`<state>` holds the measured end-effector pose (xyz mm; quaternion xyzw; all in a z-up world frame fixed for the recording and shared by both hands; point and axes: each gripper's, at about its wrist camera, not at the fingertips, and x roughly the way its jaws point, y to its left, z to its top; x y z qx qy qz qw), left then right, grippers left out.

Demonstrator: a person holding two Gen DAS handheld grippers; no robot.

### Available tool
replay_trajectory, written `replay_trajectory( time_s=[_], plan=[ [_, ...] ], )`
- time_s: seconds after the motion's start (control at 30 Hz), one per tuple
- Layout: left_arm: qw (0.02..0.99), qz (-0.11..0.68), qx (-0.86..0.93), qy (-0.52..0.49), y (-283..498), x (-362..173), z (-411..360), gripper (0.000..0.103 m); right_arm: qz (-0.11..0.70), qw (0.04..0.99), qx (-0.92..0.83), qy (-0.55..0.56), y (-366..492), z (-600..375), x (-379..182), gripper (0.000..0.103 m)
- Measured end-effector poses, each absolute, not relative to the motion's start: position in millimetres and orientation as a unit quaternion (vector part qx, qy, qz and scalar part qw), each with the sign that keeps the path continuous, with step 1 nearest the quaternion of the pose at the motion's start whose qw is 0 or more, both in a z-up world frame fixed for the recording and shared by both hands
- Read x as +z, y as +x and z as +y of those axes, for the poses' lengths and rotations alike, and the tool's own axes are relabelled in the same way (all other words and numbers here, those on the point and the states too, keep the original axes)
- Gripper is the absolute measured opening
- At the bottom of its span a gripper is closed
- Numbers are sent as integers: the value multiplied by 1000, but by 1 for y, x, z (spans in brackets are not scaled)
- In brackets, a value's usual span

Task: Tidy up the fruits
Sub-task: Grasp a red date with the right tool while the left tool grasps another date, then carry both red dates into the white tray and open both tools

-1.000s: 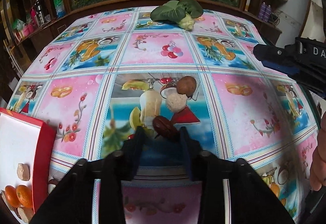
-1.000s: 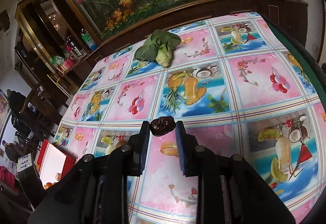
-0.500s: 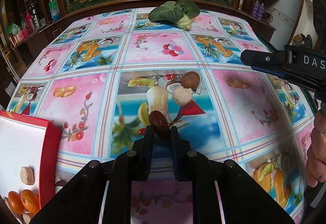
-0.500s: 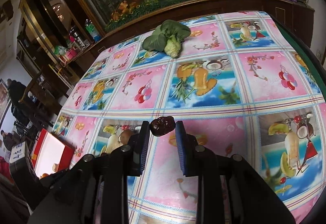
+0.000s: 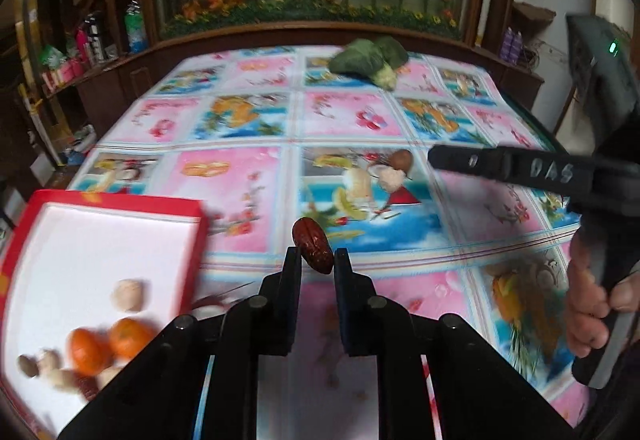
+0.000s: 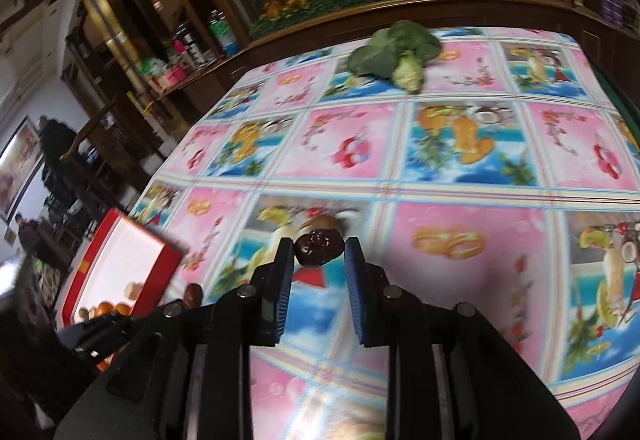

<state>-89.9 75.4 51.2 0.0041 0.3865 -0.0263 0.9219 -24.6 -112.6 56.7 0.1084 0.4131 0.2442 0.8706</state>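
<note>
My left gripper (image 5: pixel 316 254) is shut on a red-brown date (image 5: pixel 312 245) and holds it above the table, just right of the red tray (image 5: pixel 120 202). The tray holds two oranges (image 5: pixel 106 346), a pale round fruit (image 5: pixel 127 294) and several small nuts. My right gripper (image 6: pixel 318 247) is shut on a dark wrinkled date (image 6: pixel 318 249), above the table's middle. It also shows in the left wrist view (image 5: pixel 460 160) at the right. A brown round fruit (image 5: pixel 401 160) and a pale one (image 5: pixel 390 179) lie on the cloth.
A green leafy vegetable (image 5: pixel 370 60) lies at the table's far side, also in the right wrist view (image 6: pixel 394 56). The table has a fruit-print cloth (image 5: pixel 240 192). A wooden cabinet with bottles (image 6: pixel 192 52) stands at the left. The tray shows at the lower left (image 6: pixel 120 240).
My left gripper closed on the red-brown date, lifted it off the cloth and moved left towards the red tray. My right gripper carried its date left over the table.
</note>
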Motion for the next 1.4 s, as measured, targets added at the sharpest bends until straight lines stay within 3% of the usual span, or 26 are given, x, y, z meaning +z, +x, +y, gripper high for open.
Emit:
replay_trajectory(
  time_s=[0.53,0.83,1.4],
  plan=[
    [921,365,137,-13,-189,64,222,15,411,815,403,75,-101,39,64,28],
    [909,388,149,-17,-210,44,241,15,415,761,499,18,-163,113,58,28],
    [892,411,187,-10,-209,26,246,16,398,738,538,-85,-208,139,37,28]
  ],
)
